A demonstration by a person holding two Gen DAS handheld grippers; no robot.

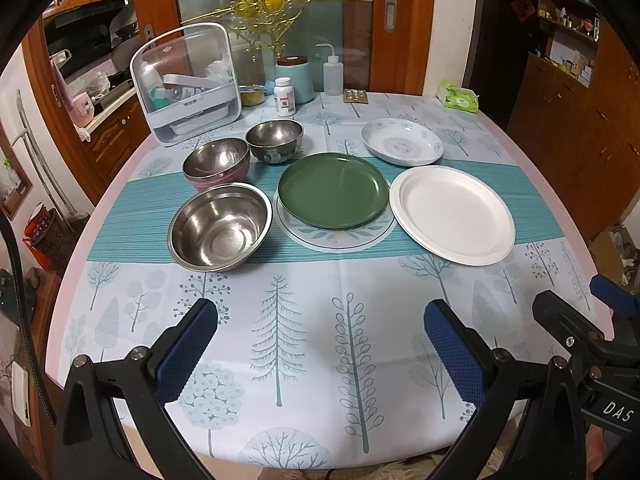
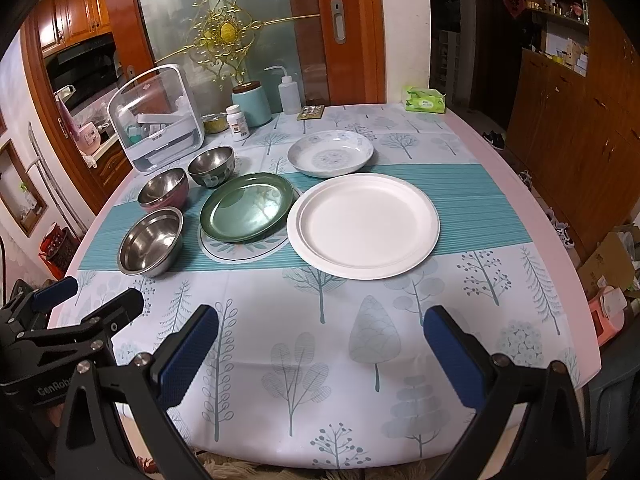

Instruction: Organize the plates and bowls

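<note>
Three steel bowls stand left of centre: a large one (image 1: 219, 226) (image 2: 151, 240) nearest, one with a pink outside (image 1: 216, 163) (image 2: 164, 189) behind it, and a dark patterned one (image 1: 274, 139) (image 2: 211, 166) furthest. A green plate (image 1: 333, 189) (image 2: 247, 206) rests on a flat leaf-print plate (image 1: 336, 237) (image 2: 240, 249). To the right lies a white plate (image 1: 452, 214) (image 2: 363, 224), with a patterned deep plate (image 1: 402, 141) (image 2: 330, 153) behind it. My left gripper (image 1: 321, 340) and right gripper (image 2: 321, 340) hang open over the near tablecloth, holding nothing.
A round table (image 1: 520, 152) wears a tree-print cloth. Along its far edge stand a clear storage box (image 1: 186, 84), a pill bottle (image 1: 285, 97), a teal canister (image 1: 295, 79), a squeeze bottle (image 1: 333, 72) and a tissue pack (image 1: 458, 98). Wooden cabinets (image 2: 576, 120) stand right.
</note>
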